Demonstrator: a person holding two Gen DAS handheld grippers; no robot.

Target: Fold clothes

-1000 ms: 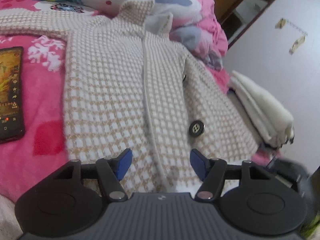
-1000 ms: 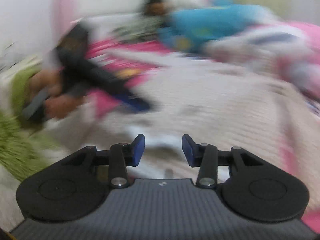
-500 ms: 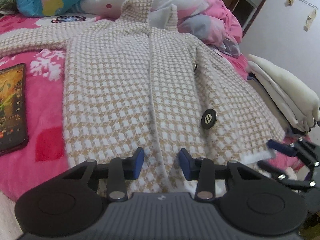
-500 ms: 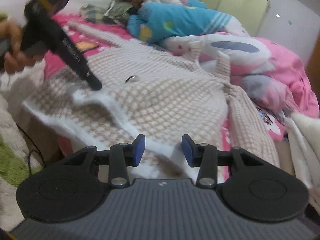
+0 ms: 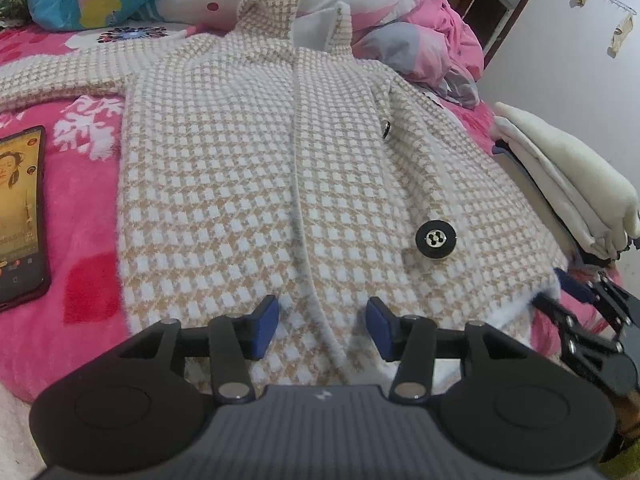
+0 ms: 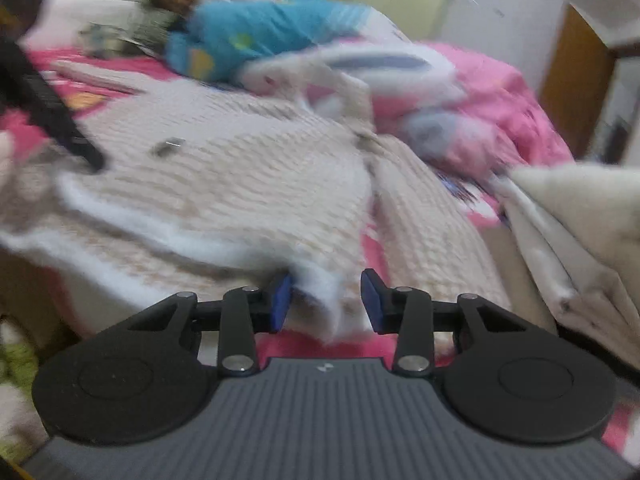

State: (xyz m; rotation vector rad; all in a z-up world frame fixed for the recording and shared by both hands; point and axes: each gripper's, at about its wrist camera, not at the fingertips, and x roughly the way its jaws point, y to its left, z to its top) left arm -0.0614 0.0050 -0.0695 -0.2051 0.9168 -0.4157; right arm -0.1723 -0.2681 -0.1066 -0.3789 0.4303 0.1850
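A beige and white houndstooth cardigan (image 5: 248, 168) with black buttons (image 5: 435, 238) lies face up on a pink blanket (image 5: 72, 216). My left gripper (image 5: 322, 326) is open, its jaws astride the front placket at the bottom hem. My right gripper (image 6: 326, 300) is open at the cardigan's (image 6: 240, 184) right bottom corner, with the white hem edge between its jaws. The right gripper also shows in the left wrist view (image 5: 588, 320), at the hem's right corner. The right wrist view is blurred.
A phone (image 5: 18, 216) with a lit screen lies on the blanket left of the cardigan. A stack of folded white clothes (image 5: 568, 184) sits at the right. A child in blue (image 6: 248, 36) lies at the bed's head beside a pink duvet (image 6: 480, 96).
My left gripper has opened a little wider over the placket. My right gripper has swung right and closer, onto the cardigan's right hem corner.
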